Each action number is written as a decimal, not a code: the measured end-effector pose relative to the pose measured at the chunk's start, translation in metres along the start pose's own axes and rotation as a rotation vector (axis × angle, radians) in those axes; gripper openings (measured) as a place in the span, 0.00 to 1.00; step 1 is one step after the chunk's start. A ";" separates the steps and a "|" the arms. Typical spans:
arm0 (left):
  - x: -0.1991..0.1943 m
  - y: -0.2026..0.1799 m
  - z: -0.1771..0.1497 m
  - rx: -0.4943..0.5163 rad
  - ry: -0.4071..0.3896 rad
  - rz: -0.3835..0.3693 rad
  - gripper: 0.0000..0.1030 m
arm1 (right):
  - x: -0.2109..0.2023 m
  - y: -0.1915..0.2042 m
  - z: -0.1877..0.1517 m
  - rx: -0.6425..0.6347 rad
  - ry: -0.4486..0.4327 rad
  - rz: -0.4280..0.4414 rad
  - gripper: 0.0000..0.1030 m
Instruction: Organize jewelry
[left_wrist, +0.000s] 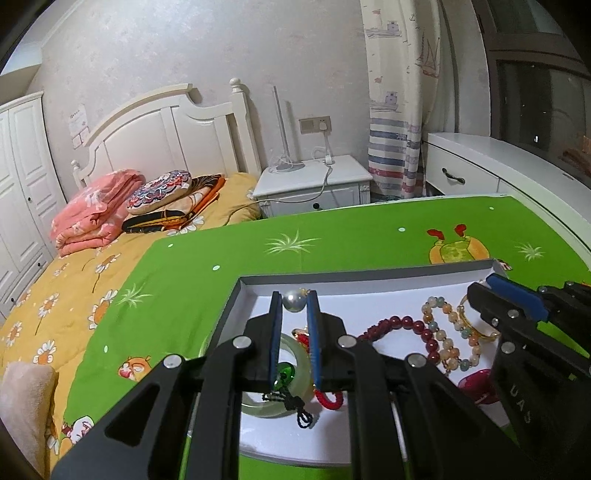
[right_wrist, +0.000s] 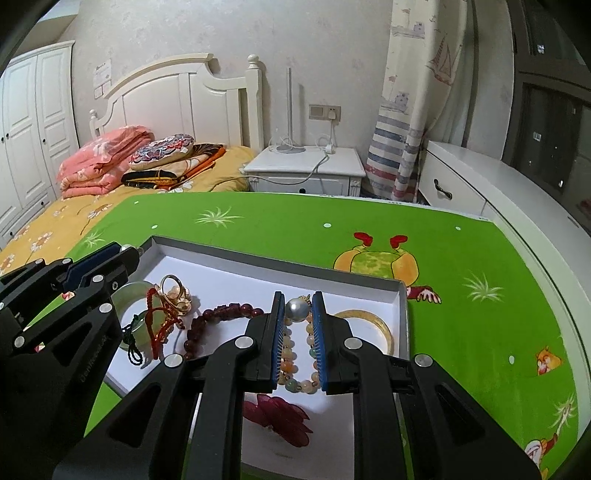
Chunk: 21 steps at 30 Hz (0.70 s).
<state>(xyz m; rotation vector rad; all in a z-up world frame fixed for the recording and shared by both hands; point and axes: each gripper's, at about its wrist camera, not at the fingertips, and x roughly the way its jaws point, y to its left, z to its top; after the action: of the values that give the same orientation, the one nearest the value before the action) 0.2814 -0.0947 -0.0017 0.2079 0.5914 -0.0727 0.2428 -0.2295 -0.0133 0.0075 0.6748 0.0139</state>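
Observation:
A shallow grey tray (left_wrist: 369, 275) with a white floor lies on the green cloth. My left gripper (left_wrist: 294, 295) is shut on a pearl piece (left_wrist: 294, 302) over the tray's far left corner. My right gripper (right_wrist: 298, 301) is shut on a second pearl piece (right_wrist: 298, 309) over the tray's right half. In the tray lie a pale jade bangle (left_wrist: 291, 345), a gold ring (right_wrist: 173, 291), a dark red bead bracelet (right_wrist: 221, 314), a pastel bead bracelet (right_wrist: 295, 384), an amber bangle (right_wrist: 373, 319) and a dark red flower piece (right_wrist: 284, 413).
The green cartoon-print cloth (right_wrist: 461, 258) covers the table and stretches beyond and to the right of the tray. A bed with a yellow quilt (left_wrist: 55, 302) lies to the left. A white nightstand (left_wrist: 314, 181) and a white cabinet (right_wrist: 480, 177) stand behind the table.

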 end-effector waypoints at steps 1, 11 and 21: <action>0.000 0.001 -0.001 -0.003 -0.003 0.002 0.14 | 0.000 0.001 0.000 -0.001 -0.010 -0.005 0.16; -0.009 0.012 -0.005 -0.011 -0.059 0.061 0.76 | -0.002 0.002 -0.001 0.012 -0.024 -0.001 0.46; -0.016 0.029 -0.015 -0.044 -0.067 0.052 0.91 | -0.008 0.005 -0.010 0.015 -0.034 0.004 0.57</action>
<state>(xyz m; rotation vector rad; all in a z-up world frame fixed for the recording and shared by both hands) 0.2635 -0.0628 0.0007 0.1777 0.5203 -0.0163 0.2307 -0.2244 -0.0161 0.0239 0.6407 0.0129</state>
